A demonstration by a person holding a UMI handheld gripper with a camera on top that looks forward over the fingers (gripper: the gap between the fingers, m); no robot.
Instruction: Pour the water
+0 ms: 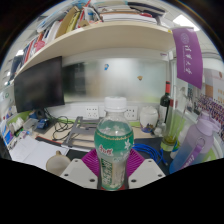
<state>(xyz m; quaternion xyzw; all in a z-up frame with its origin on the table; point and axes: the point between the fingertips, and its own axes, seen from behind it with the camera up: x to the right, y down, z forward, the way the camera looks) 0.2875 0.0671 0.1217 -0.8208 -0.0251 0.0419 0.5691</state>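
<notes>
Your gripper [113, 168] was clamped on the water bottle [114, 143], both fingers pressing its sides with the pink pads [92, 160] showing behind the green label. The bottle stood upright between the fingers, its white cap still on. Beyond it ran a cluttered desk [75, 128] with tangled cables, a dark monitor [40, 82] off to the left, and a shelf of books [95, 38] overhead. To the right hung a purple banner [188, 55], and a dark glass bottle [166, 105] stood past the fingers.

You see a clear, glossy plastic bottle [115, 145] with a smooth white cap and shiny green label, a glossy dark monitor [40, 83], and matt pale shelving [100, 42].
</notes>
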